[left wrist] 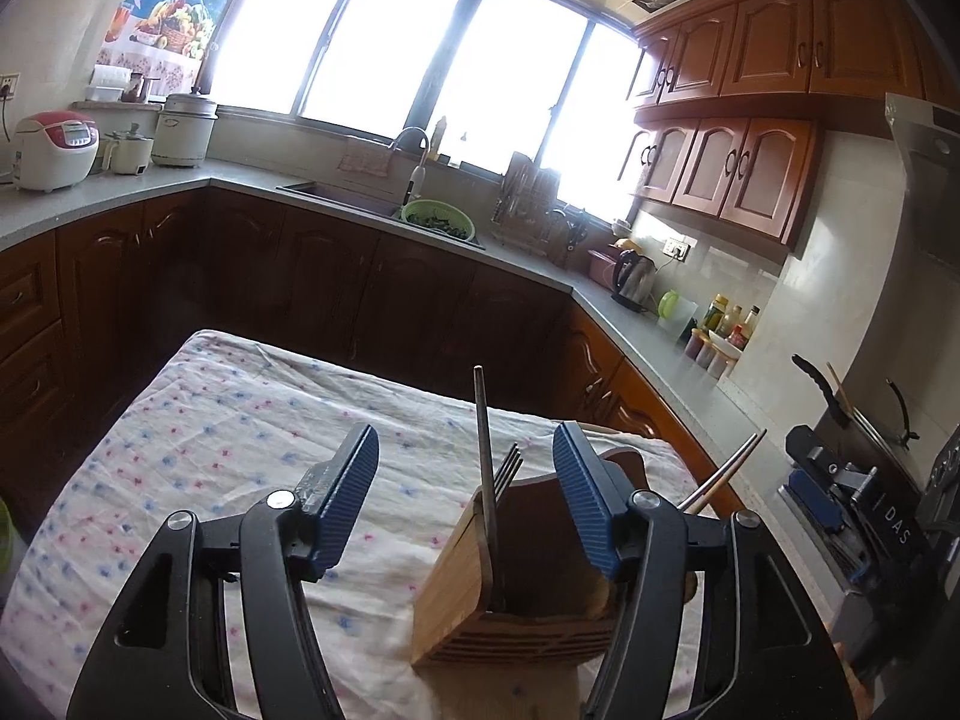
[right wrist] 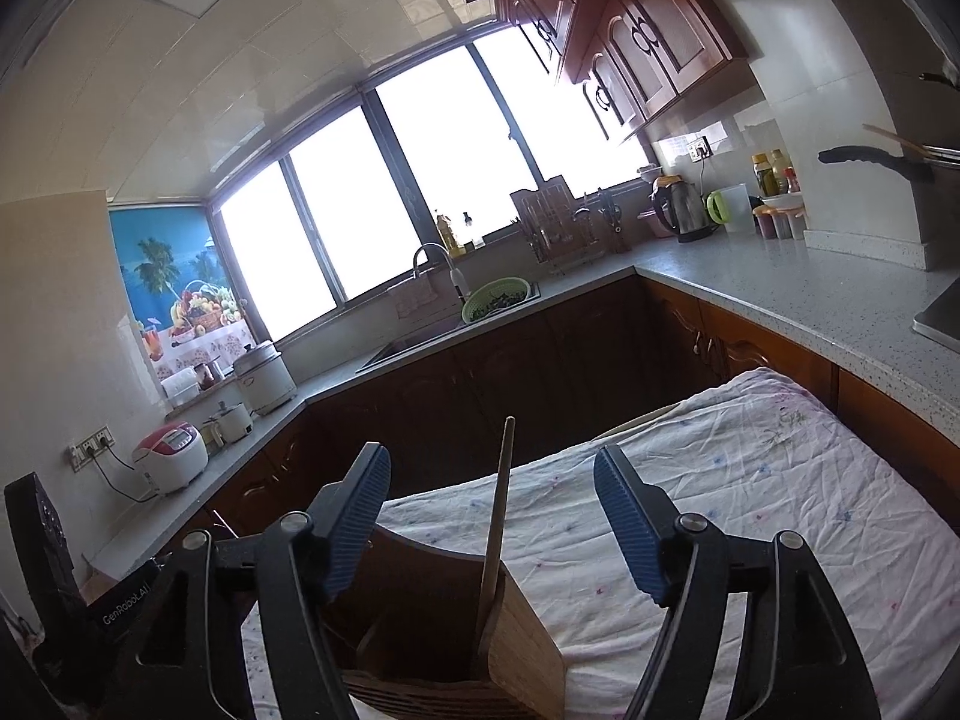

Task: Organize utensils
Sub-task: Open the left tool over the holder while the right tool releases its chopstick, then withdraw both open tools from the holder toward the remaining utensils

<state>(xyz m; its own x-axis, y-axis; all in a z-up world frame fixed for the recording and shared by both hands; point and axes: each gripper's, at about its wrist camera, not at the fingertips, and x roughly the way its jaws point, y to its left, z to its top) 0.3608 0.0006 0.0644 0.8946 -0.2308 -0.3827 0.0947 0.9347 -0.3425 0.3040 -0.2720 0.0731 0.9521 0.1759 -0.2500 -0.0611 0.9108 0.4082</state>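
Note:
A wooden utensil holder (left wrist: 510, 588) stands on the cloth-covered table (left wrist: 228, 438). In it stand a metal fork (left wrist: 507, 468), tines up, and a metal handle (left wrist: 483, 420). A pair of chopsticks (left wrist: 723, 471) leans out on its right side. My left gripper (left wrist: 466, 459) is open and empty, just above the holder, with its right finger over the holder's rim. In the right wrist view the holder (right wrist: 480, 636) holds a wooden stick (right wrist: 498, 516). My right gripper (right wrist: 492, 483) is open and empty, above the holder. The right gripper's body also shows in the left wrist view (left wrist: 840, 504).
The table wears a white cloth with small flowers (right wrist: 750, 480). Kitchen counters run around the room, with a sink and green colander (left wrist: 438, 219), a kettle (left wrist: 633, 279), rice cookers (left wrist: 54, 150) and bottles (left wrist: 729, 324). Dark cabinets lie beyond the table's far edge.

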